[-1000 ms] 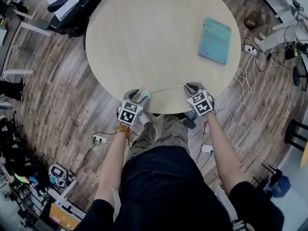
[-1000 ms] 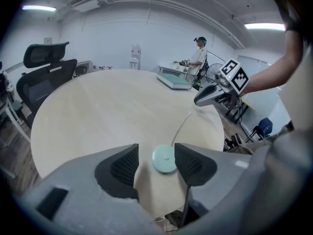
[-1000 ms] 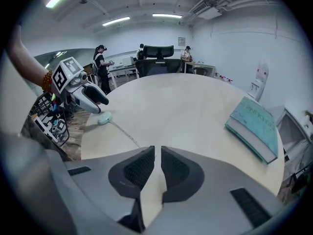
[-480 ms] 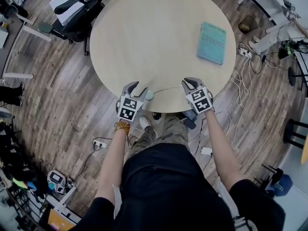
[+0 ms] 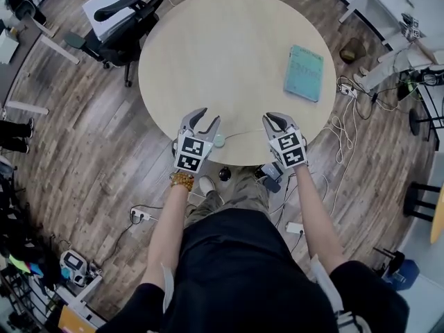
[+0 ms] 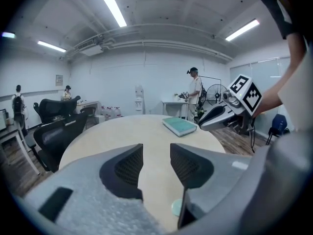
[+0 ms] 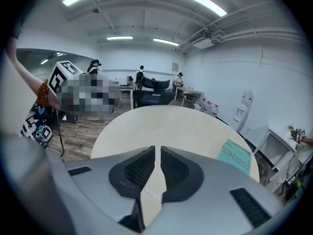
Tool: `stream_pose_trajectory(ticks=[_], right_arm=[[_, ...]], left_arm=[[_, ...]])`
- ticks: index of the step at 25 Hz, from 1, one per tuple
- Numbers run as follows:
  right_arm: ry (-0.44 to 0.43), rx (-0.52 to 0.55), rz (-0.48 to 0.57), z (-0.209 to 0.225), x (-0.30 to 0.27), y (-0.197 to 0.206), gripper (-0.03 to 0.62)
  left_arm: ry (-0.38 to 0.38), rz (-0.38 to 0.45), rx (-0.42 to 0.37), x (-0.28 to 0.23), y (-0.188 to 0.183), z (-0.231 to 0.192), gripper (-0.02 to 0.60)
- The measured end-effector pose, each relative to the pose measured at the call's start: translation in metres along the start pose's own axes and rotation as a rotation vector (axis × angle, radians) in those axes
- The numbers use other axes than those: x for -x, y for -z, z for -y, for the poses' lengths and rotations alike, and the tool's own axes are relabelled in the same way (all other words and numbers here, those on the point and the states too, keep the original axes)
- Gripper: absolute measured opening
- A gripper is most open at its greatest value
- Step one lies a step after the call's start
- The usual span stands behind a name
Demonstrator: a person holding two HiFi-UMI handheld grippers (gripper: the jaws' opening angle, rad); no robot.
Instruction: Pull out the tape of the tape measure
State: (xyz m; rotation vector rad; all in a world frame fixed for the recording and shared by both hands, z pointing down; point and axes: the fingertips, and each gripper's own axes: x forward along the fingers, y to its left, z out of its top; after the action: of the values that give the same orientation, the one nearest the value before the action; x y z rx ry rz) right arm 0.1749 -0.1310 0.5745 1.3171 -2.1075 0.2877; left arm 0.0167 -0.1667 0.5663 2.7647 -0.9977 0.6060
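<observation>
Barely seen, tape point(image 5: 244, 131) pinched by right gripper point(image 7: 157, 153); left gripper point(image 6: 156, 152) spread, just closing, empty.

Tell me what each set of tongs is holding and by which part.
Right tongs grip the tape measure by its pulled-out tape. Left tongs, just closing partway, hold nothing; the case lies on the table beneath.

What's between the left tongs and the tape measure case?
Nothing visible. The case sits on the table beside the left tongs, whose jaws have just been closing with nothing between them; its tape runs off toward the right tongs.
</observation>
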Motion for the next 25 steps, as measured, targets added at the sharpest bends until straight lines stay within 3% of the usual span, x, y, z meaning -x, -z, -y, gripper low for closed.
stream_pose_trajectory(ticks=[6, 11, 18, 25], right_arm=[[0.034, -0.043, 0.101, -0.001, 0.022, -0.038, 0.035], [0.055, -0.22, 0.24, 0.005, 0.052, -0.081, 0.026], [0.131, -0.169, 0.429, 0.003, 0.103, -0.149, 0.018], [0.243, -0.069, 0.562, -0.01, 0.144, -0.186, 0.012]], left_arm=[[0.004, 0.079, -0.083, 0.015, -0.041, 0.011, 0.166], [-0.005, 0.214, -0.119, 0.039, -0.096, 0.015, 0.155], [-0.041, 0.411, -0.135, 0.079, -0.168, 0.019, 0.126], [-0.058, 0.511, -0.145, 0.104, -0.195, 0.034, 0.107]])
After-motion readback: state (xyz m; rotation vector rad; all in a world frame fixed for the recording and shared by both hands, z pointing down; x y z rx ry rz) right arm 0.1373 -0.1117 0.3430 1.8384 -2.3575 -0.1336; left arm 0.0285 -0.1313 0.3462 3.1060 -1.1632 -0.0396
